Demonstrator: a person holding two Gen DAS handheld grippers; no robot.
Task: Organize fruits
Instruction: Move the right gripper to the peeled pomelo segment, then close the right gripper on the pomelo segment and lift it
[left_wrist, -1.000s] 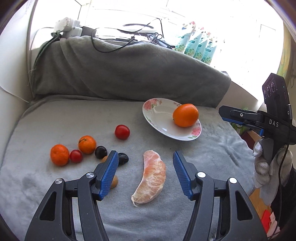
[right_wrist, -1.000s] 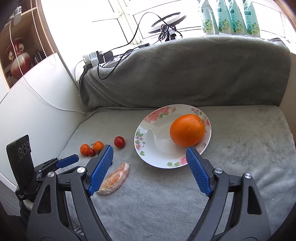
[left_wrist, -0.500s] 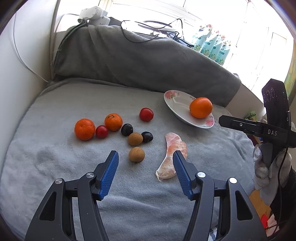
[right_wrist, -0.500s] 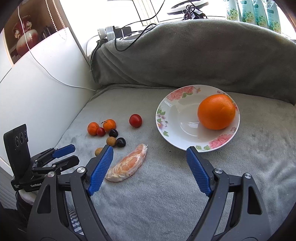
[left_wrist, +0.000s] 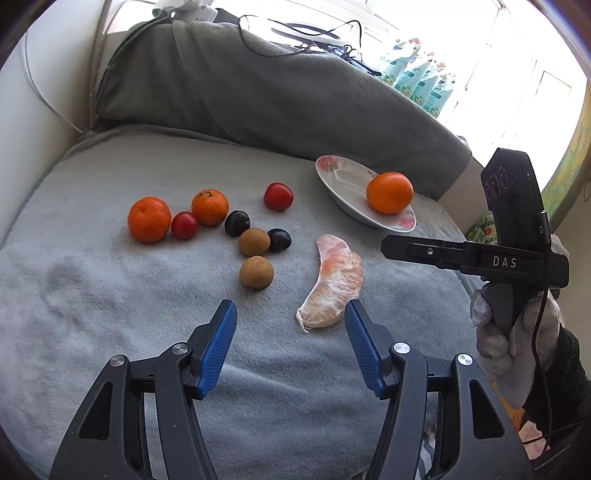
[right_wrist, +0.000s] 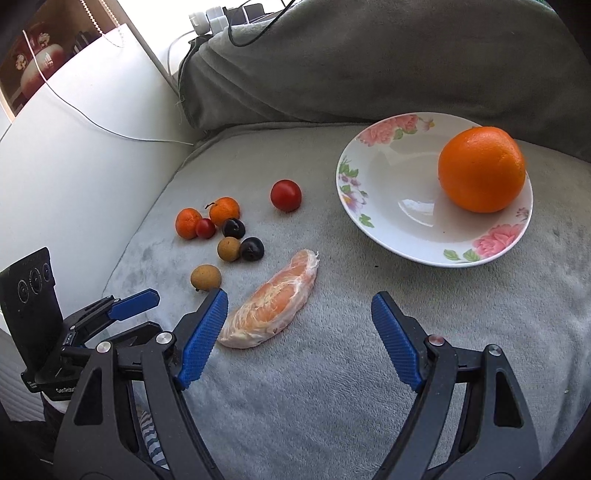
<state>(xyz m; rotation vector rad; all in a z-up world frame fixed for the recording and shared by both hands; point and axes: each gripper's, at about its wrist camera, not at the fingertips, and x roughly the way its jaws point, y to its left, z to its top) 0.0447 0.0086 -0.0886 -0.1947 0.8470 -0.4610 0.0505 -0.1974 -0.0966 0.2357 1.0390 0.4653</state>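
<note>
Peeled pomelo segment lies between the open right claw tips.

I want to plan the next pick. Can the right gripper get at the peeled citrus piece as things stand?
Probably yes. The right gripper is open and empty, the peeled citrus piece lies bare on the blanket just beyond its fingers, nothing between them.

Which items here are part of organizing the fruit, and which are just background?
Job: plate, orange, peeled segment, two mandarins, three tomatoes, two dark plums, two longans.

Background: blanket, cables, pouches.
</note>
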